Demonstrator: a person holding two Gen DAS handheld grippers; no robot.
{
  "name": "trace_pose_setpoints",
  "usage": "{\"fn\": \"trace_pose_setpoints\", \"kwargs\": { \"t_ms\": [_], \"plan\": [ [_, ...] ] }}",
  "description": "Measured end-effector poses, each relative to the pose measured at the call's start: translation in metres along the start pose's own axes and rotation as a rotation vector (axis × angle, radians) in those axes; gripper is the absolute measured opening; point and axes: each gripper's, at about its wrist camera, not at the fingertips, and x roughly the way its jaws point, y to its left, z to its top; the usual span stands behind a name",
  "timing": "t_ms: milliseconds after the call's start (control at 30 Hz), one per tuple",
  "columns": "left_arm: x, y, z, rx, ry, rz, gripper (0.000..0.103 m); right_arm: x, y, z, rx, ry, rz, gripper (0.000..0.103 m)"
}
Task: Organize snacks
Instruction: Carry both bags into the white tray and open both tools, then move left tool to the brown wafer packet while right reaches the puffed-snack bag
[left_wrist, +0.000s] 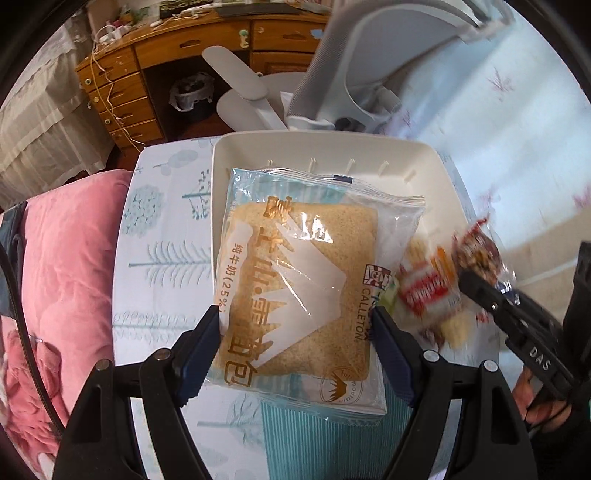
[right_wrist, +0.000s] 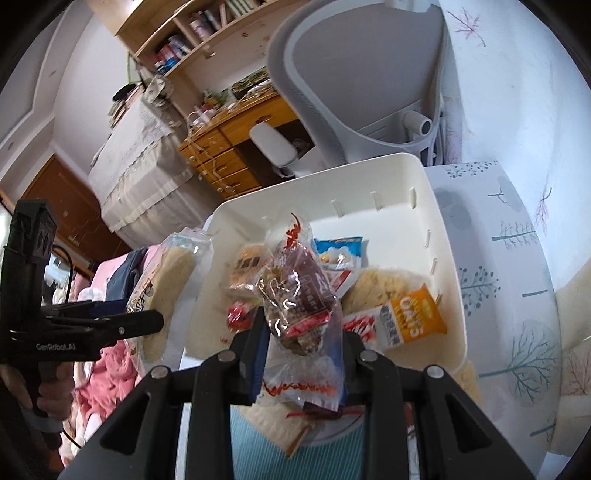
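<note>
Room: behind my rig stands a wooden desk (left_wrist: 122, 92) with drawers, with a grey office chair (left_wrist: 369, 66) pushed up close to the table.
Surface: small table under a white cloth printed with pale blue trees (left_wrist: 166, 254); a pink quilt (left_wrist: 66, 258) lies off its left edge.
Tray: cream plastic bin with a slotted inner wall (right_wrist: 417, 184), sitting at the far edge of the table.
Left gripper (left_wrist: 295, 332): my left fingers are clamped on the sides of a clear-and-blue wrapped slice of brown bread (left_wrist: 295, 280), held flat above the bin's near left corner.
Right gripper (right_wrist: 301, 343): my right fingers are pinched on a clear plastic packet of dark nut snack with red printing (right_wrist: 299, 295), hanging over the bin's near edge.
In the bin: an orange oats packet (right_wrist: 417, 321), a blue-and-white packet (right_wrist: 340, 251) and a few more wrapped snacks lie against the right half of the floor; the rest are too blurred or covered for me to name with confidence.
Person: a hand (right_wrist: 48, 384) grips the left tool's handle.
</note>
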Motion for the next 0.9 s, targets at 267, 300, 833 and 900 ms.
{"fn": "trace_pose_setpoints", "kwargs": {
  "t_ms": [267,300,833,900],
  "plan": [
    [0.03,0.001,0.022,-0.036,-0.074,-0.038,0.078,0.018,-0.023,0.015,0.062,-0.027,-0.05,0.03],
    [0.033,0.0,0.024,-0.033,-0.083,-0.048,0.078,0.019,-0.025,0.018,0.063,-0.027,-0.056,0.03],
    [0.022,-0.023,0.018,-0.026,-0.086,-0.058,0.095,0.0,-0.036,0.017,0.085,-0.026,-0.093,0.066],
    [0.016,-0.027,0.013,-0.025,-0.083,-0.051,0.096,-0.008,-0.036,0.013,0.085,-0.027,-0.088,0.067]
  ]
}}
